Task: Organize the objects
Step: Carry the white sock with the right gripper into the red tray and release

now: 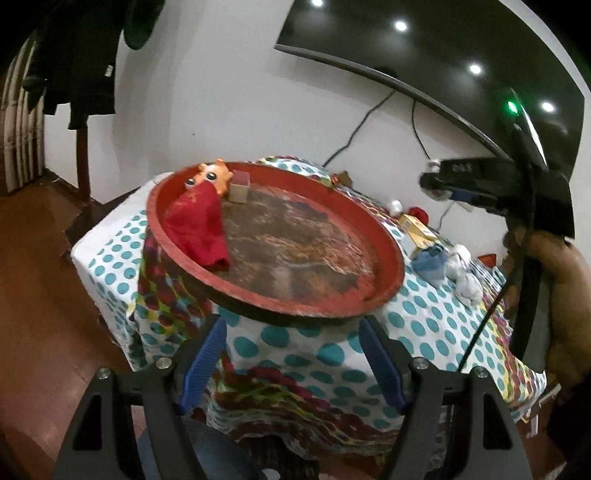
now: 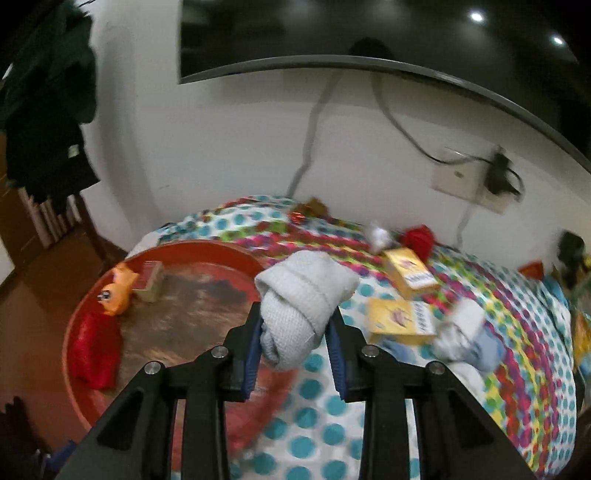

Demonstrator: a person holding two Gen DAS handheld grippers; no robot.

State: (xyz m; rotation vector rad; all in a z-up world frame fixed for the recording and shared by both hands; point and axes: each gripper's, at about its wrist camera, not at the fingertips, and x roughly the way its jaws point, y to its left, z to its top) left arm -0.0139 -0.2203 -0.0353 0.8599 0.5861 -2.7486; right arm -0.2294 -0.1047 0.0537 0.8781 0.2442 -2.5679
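Note:
A round red tray (image 1: 388, 254) sits on the dotted tablecloth and shows in the right wrist view too (image 2: 74, 332). In it lie a red cloth (image 1: 197, 225), an orange toy (image 1: 212, 177) and a small box (image 1: 240, 188). My left gripper (image 1: 291, 325) is open and empty, just in front of the tray's near rim. My right gripper (image 2: 295, 325) is shut on a rolled white sock (image 2: 299, 306) and holds it above the table by the tray's right edge. The right gripper also shows at the far right of the left wrist view, its fingers hidden.
Two yellow boxes (image 2: 400, 321) (image 2: 408, 273), a white and blue sock bundle (image 2: 465, 339), a red item (image 2: 419, 236) and small white things lie on the tablecloth (image 2: 332, 406). A wall with a TV (image 2: 332, 33), cables and a socket (image 2: 465, 181) stands behind. Dark clothes hang at the left.

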